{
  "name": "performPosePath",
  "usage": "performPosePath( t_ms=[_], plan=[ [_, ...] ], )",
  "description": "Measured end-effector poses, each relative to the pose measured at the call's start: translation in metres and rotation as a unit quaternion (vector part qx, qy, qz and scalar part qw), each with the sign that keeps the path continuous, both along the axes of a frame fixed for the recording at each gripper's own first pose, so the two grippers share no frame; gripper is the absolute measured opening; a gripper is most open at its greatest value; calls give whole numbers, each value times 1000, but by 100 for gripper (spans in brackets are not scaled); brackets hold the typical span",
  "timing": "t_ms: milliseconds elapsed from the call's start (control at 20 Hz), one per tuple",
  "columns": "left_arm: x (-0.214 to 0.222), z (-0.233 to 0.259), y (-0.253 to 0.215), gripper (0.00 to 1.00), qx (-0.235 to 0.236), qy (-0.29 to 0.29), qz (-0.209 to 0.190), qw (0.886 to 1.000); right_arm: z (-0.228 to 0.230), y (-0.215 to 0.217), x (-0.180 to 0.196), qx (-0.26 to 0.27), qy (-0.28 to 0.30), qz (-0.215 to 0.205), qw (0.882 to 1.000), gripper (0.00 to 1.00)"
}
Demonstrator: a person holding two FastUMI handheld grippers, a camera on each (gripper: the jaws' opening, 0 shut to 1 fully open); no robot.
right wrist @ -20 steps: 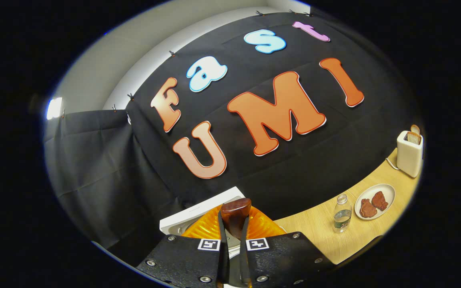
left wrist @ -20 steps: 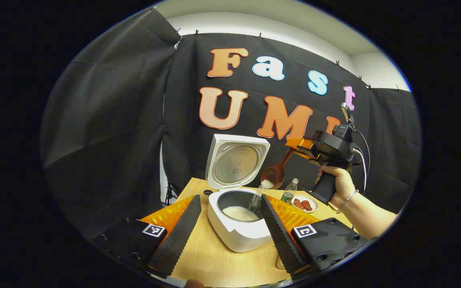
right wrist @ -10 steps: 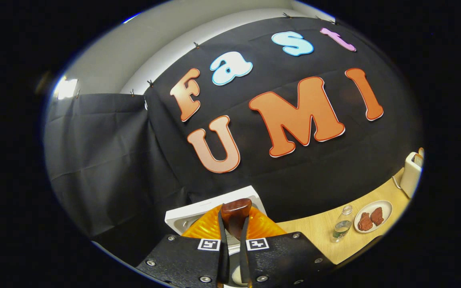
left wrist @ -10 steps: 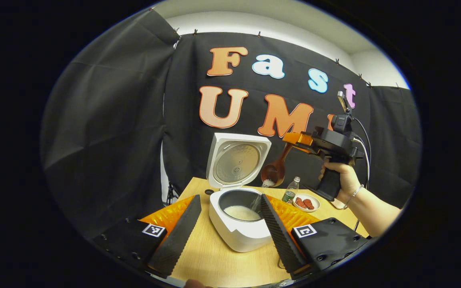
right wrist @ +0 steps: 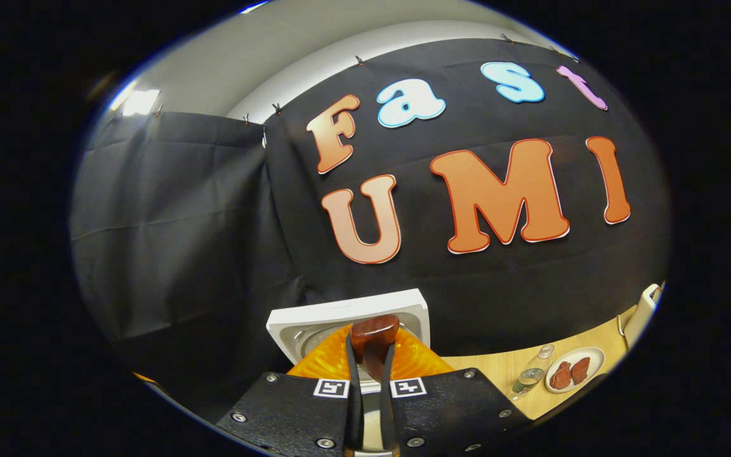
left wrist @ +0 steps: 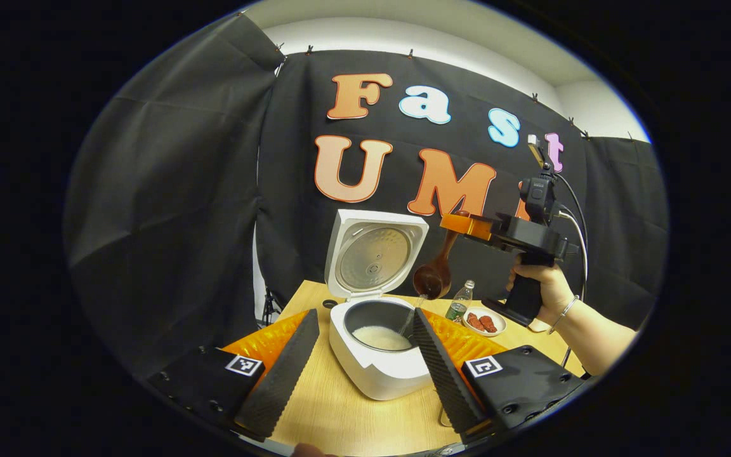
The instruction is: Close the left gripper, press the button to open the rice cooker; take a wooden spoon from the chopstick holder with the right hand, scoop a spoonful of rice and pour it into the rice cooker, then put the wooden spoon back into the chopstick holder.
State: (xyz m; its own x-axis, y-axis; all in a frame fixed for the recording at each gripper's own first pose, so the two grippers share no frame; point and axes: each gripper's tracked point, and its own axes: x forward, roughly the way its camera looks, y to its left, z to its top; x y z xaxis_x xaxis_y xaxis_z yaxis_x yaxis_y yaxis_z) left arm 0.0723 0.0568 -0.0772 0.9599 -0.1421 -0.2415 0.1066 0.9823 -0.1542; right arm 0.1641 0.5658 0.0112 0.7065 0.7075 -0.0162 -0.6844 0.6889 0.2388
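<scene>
Since a second earlier, the wooden spoon [left wrist: 435, 270] had tipped steeper and its white heap had thinned to a trickle falling into the one rice cooker [left wrist: 375, 339], whose lid stood open. The right gripper [left wrist: 460, 223], raised by one hand [left wrist: 540, 289], pinched the spoon's handle between both fingers. The left gripper [left wrist: 359, 368] stood wide, the cooker between its fingers; beyond sat one bottle [left wrist: 460, 303] and one plate [left wrist: 485, 322].

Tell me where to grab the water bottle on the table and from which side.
Grip the water bottle around its body, below the cap. It stands upright, so come in level with the claw. Come from the rice cooker side: the plate of red food lies close on its other side.
</scene>
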Motion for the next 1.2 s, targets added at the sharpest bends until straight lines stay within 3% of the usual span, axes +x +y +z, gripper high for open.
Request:
performPosePath(
  t_ms=[200,500,900,1200],
  plan=[
    [-2,-3,2,100,-2,4,4,1000,-5,-2,-8,-13,-6,11,1000,10],
    [-6,6,2,100,-3,-9,9,1000,2,-36,-9,20,23,9,999,9],
    [-9,13,-7,100,3,-17,-6,1000,-2,-140,-9,24,26,-57,998,10],
    [-8,22,-15,100,2,-28,-15,999,-34,-240,-21,6,47,-119,992,10]
  ],
)
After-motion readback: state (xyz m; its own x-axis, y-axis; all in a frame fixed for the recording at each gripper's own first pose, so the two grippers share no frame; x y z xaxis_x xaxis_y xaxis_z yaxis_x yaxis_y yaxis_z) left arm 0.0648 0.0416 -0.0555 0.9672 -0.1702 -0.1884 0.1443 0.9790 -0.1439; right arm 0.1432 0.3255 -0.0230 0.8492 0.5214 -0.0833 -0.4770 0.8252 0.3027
